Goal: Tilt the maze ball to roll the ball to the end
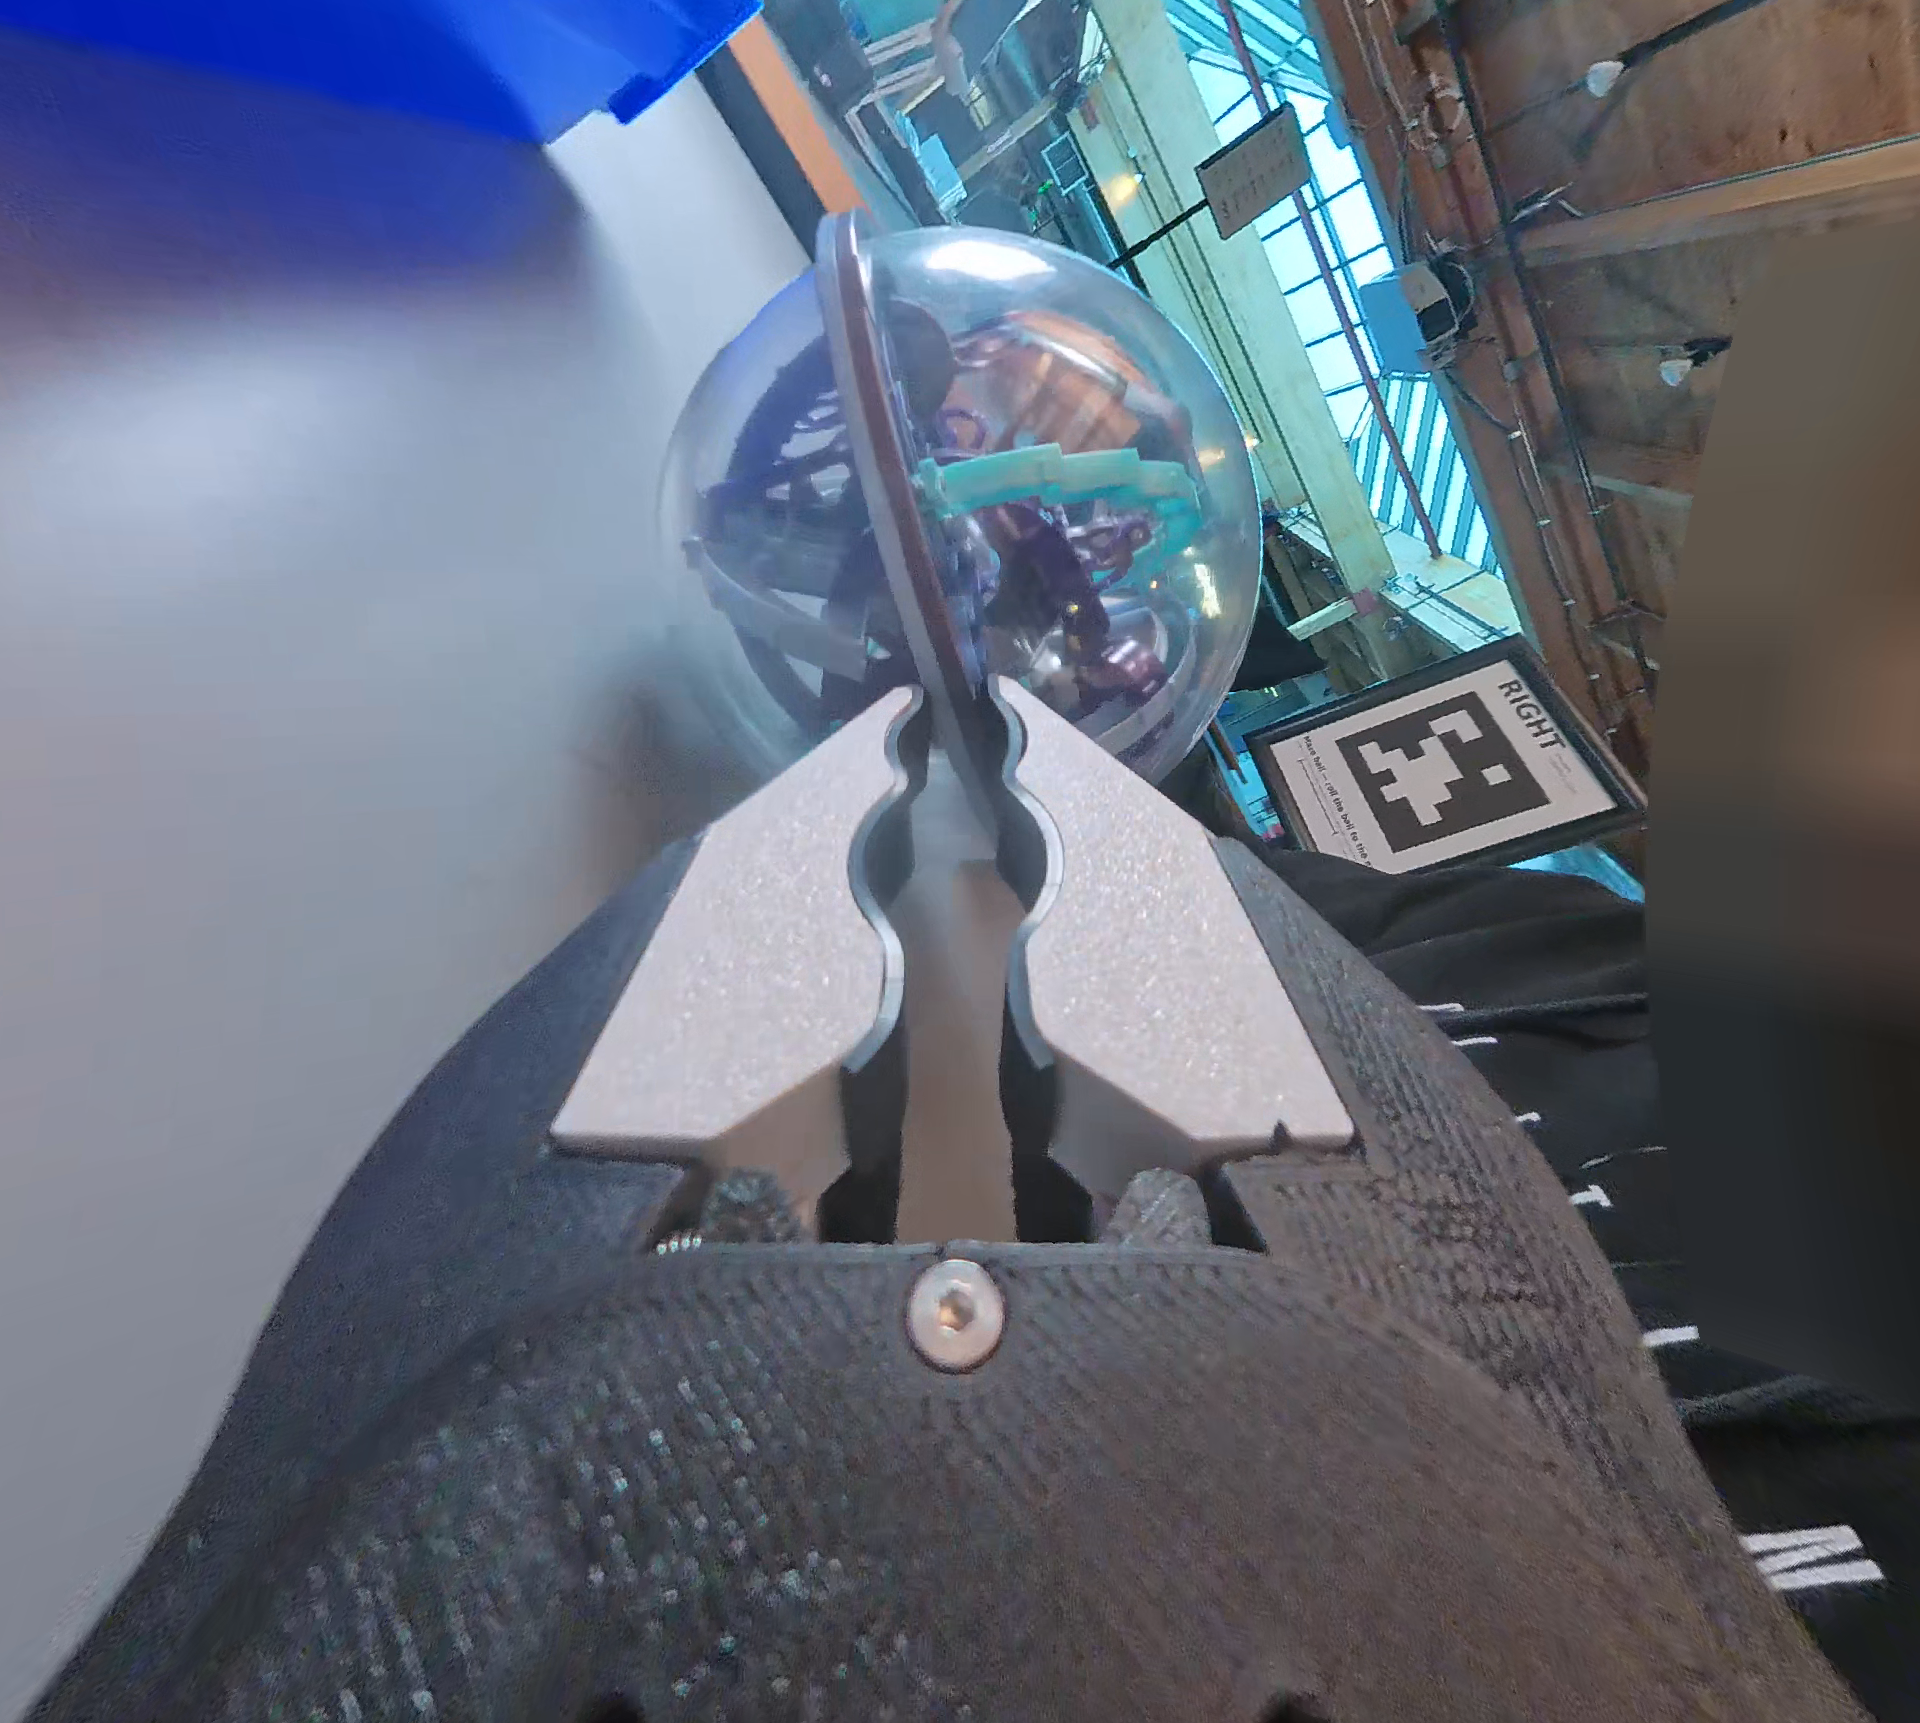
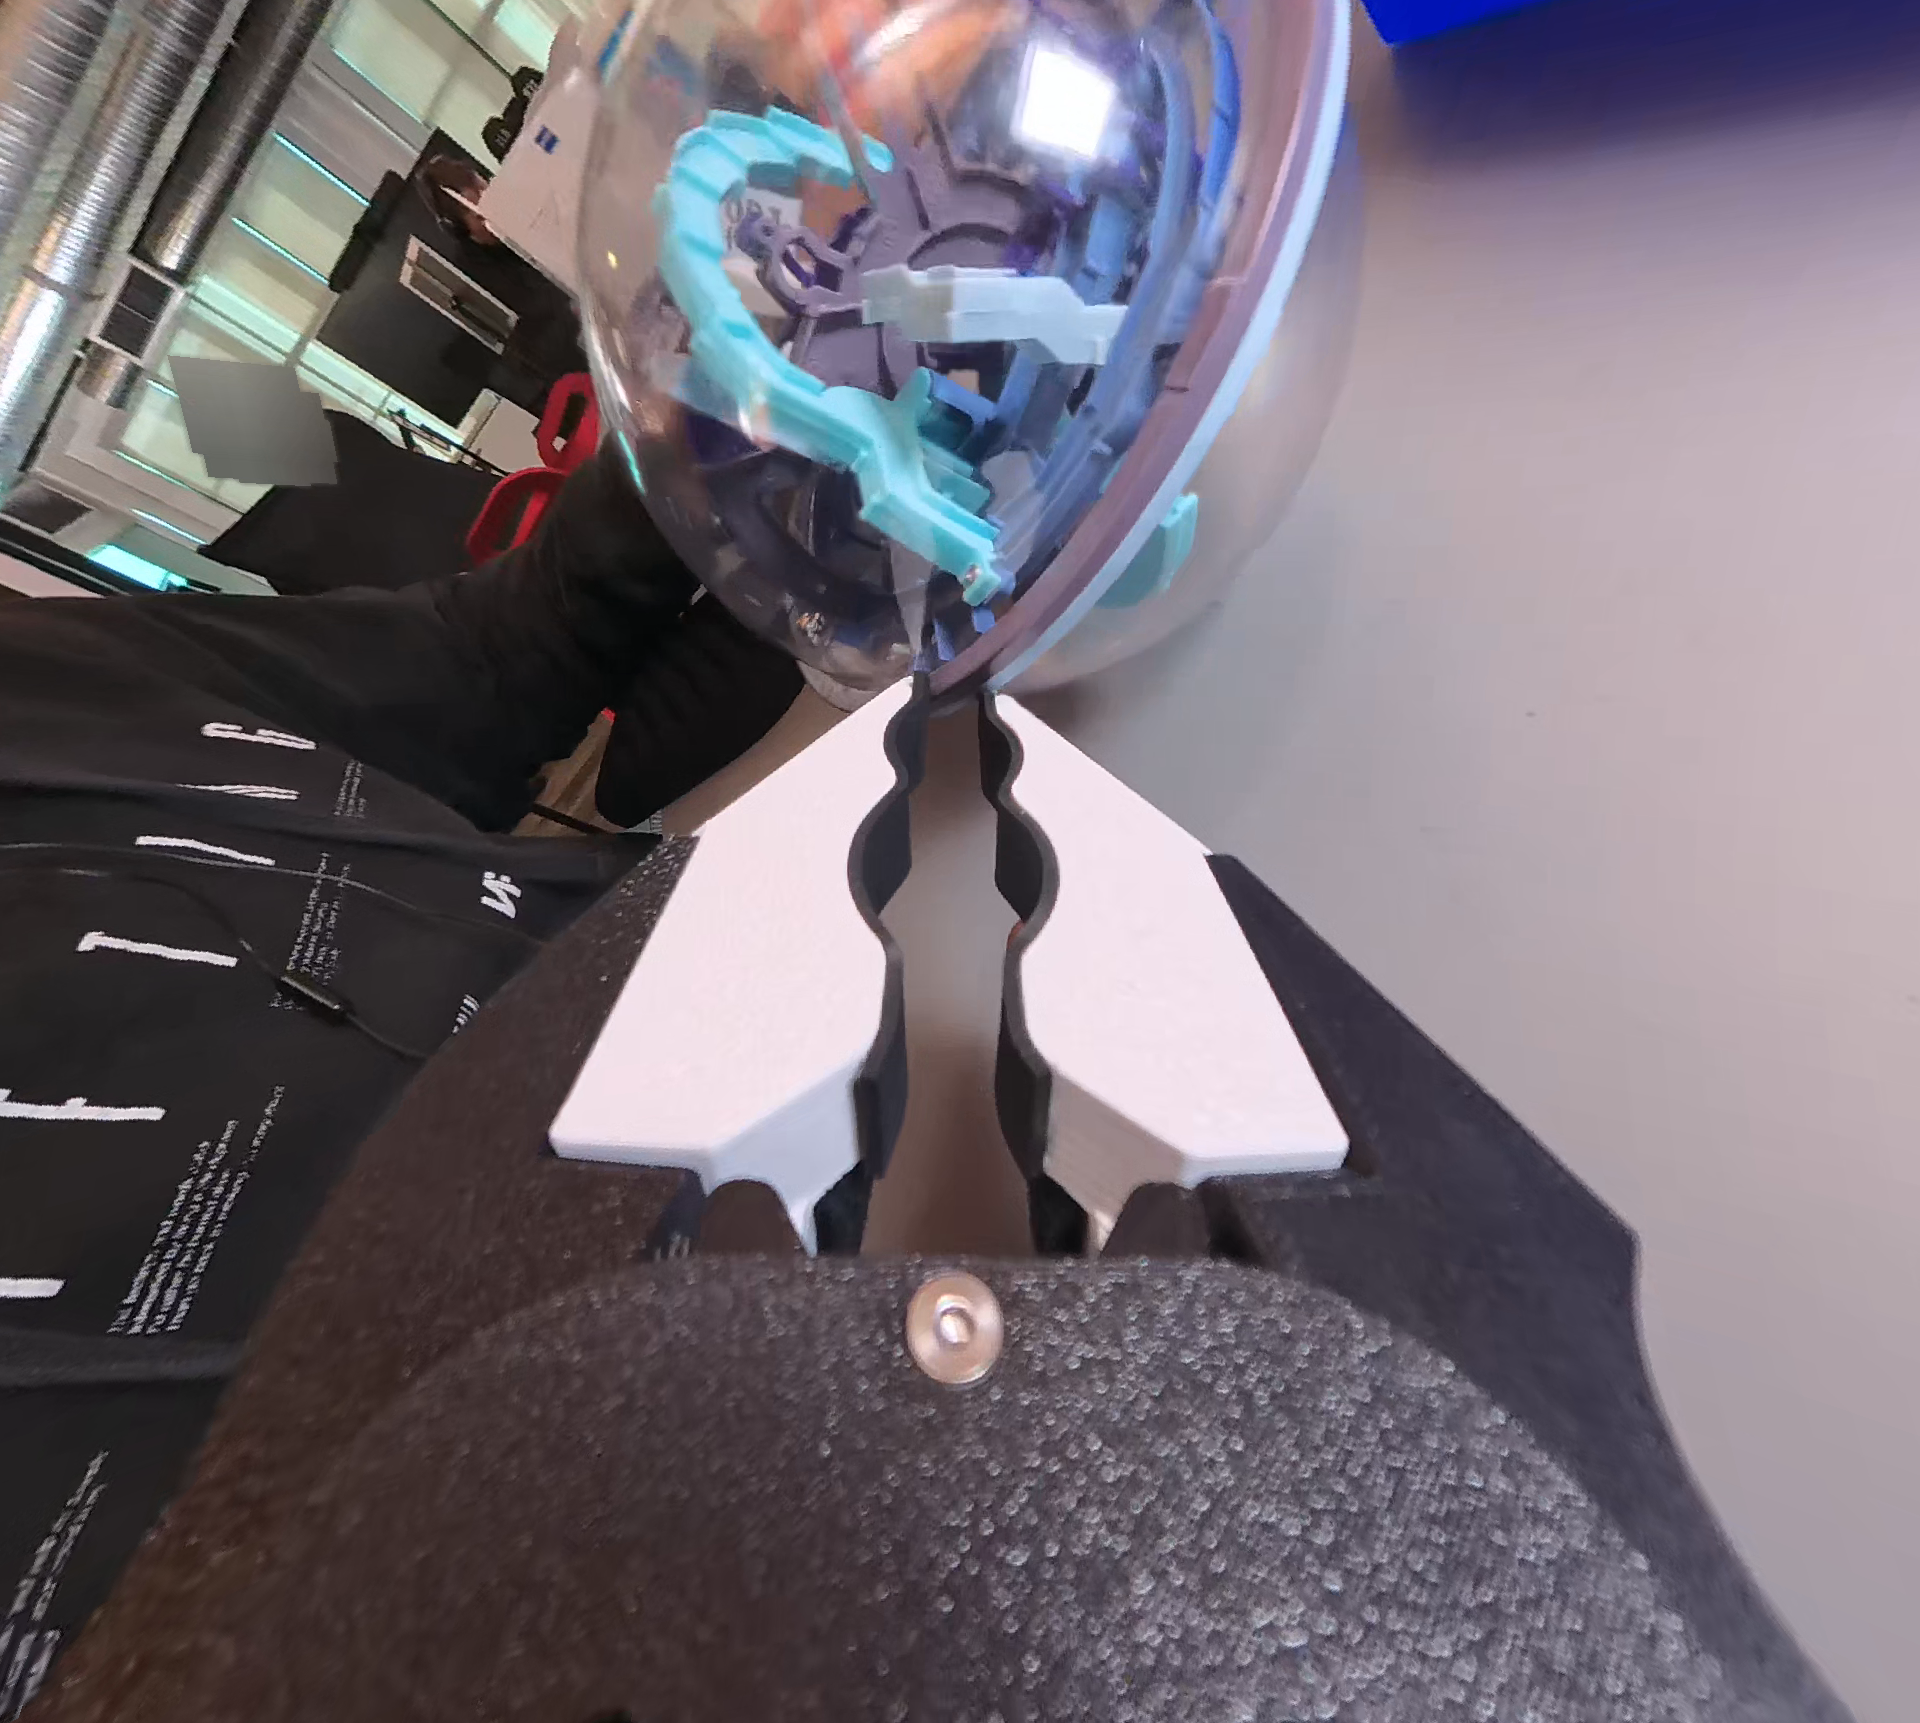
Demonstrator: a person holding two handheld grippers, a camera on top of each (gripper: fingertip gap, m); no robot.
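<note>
Maze ball point(image 1: 961, 489): clear sphere held off the grey counter point(image 1: 312, 634), directly ahead of both tools. Left tool point(image 1: 958, 707) and right tool point(image 2: 951, 697) each pinch its equatorial rim; rim steeply tilted, both equally near.

Two close wrist views, sharing maze ball point(image 1: 961, 489)

Glossy clear plastic maze ball point(image 2: 935, 250) (matt coloured tracks inside), rough-grained matt hand-held gripper point(image 2: 951, 702) housing
</note>
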